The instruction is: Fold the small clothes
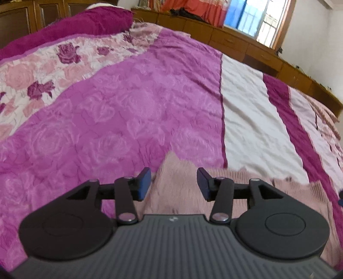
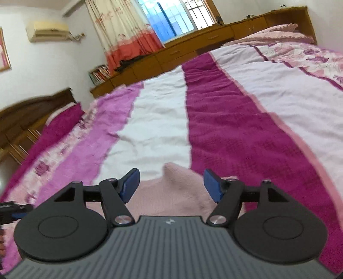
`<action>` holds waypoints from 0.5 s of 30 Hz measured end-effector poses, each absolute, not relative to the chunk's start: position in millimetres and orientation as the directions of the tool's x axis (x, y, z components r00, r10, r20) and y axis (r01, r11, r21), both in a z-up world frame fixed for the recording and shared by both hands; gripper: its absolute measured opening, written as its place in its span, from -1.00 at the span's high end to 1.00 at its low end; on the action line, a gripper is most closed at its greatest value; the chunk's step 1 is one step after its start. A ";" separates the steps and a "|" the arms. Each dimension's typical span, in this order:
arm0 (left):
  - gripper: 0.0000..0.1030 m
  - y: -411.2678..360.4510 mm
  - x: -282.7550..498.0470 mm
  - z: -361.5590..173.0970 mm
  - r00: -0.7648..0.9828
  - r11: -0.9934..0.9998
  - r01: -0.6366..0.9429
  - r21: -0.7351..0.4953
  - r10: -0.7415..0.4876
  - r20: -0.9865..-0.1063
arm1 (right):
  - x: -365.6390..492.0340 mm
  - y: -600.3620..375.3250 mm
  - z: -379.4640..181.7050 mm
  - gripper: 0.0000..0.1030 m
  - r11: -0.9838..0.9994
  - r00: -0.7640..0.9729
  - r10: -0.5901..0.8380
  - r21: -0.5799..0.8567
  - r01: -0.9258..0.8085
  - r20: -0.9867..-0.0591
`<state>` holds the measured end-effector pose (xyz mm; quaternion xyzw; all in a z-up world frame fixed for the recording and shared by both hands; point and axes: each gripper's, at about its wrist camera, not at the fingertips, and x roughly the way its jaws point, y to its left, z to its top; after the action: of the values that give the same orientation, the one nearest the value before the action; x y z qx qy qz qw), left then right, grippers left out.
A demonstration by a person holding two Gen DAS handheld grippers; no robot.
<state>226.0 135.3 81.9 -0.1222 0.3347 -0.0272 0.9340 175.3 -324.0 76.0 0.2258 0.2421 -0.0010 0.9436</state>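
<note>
A bed [image 1: 133, 111] fills both views, covered by a quilt [image 2: 225, 133] in bands of magenta, pale violet and white with rose prints. Low wooden cabinets [image 1: 231, 40] run along the wall behind it, under a barred window [image 2: 171, 17] with a cream and orange curtain [image 2: 122, 28]. An air conditioner [image 2: 48, 31] hangs at 10 o'clock in the right wrist view.

A pale pink garment [image 1: 184, 184] lies on the quilt at 6 o'clock in both views, directly beneath both cameras. In the left wrist view it spreads toward 4 o'clock; in the right, one corner [image 2: 171, 169] points toward 12 o'clock.

The left tongs [image 1: 174, 184] stand open over the cloth, with nothing pressed between the blue pads. The right tongs [image 2: 170, 185] are open as well, wider, with the garment lying loose below them. The left tongs' tip shows at 9 o'clock in the right view.
</note>
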 end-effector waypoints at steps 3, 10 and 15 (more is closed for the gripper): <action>0.05 128.5 219.0 71.5 0.753 0.975 -0.011 -0.222 -0.138 -0.643 | 193.7 -337.5 65.4 -0.24 0.876 0.855 0.109 0.456 0.158 -0.507; 0.05 120.8 211.7 49.6 0.723 0.983 -0.011 -0.185 -0.120 -0.681 | 213.7 -313.1 49.8 0.71 0.964 0.820 0.092 0.257 0.069 -0.565; 0.05 122.5 211.2 46.1 0.720 0.980 -0.012 -0.198 -0.129 -0.682 | 192.8 -275.3 63.8 0.69 0.966 0.808 0.258 0.161 -0.203 -0.529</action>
<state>211.2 122.5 46.1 -0.0947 0.3726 -0.0316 0.9226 192.8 -275.2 63.8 0.0483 0.2848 0.1214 0.9497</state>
